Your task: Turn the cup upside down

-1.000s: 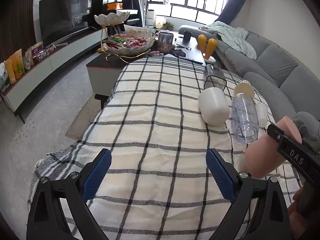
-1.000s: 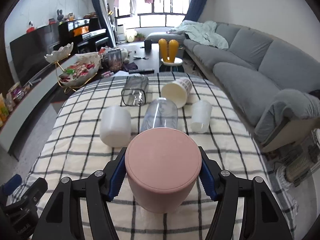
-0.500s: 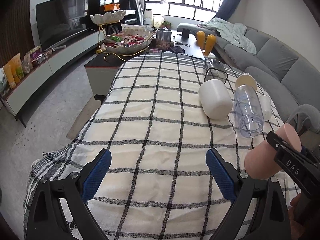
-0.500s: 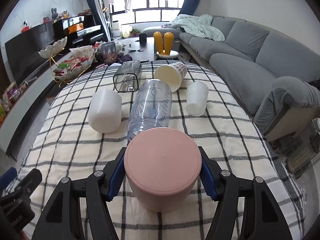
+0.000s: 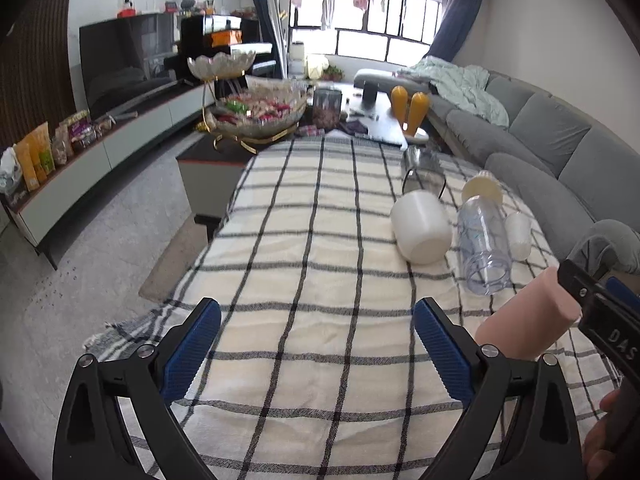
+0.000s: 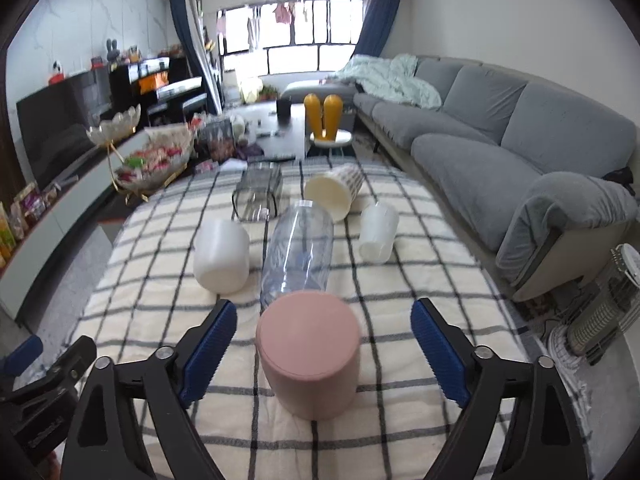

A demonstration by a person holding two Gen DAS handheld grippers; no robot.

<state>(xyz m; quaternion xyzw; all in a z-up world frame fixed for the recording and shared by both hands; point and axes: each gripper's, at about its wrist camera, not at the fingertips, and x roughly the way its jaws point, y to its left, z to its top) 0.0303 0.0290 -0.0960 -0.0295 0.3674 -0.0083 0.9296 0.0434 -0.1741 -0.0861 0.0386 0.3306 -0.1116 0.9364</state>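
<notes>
A pink cup [image 6: 310, 354] stands upside down on the checked tablecloth [image 6: 400, 420], its flat base up. My right gripper [image 6: 322, 344] is open, with the blue pads well apart on either side of the cup and not touching it. In the left wrist view the pink cup [image 5: 524, 322] shows at the right, beside the right gripper's black finger [image 5: 600, 320]. My left gripper [image 5: 316, 346] is open and empty over the near part of the cloth.
Beyond the pink cup lie a clear plastic bottle [image 6: 298, 250], a white cup [image 6: 222, 262], a small white cup [image 6: 378, 232], a cream patterned cup [image 6: 334, 192] and a clear glass container [image 6: 258, 196]. A grey sofa [image 6: 500, 152] runs along the right.
The right gripper has opened and let go of the pink cup, which now stands on the cloth. The left gripper has stayed open and hardly moved.
</notes>
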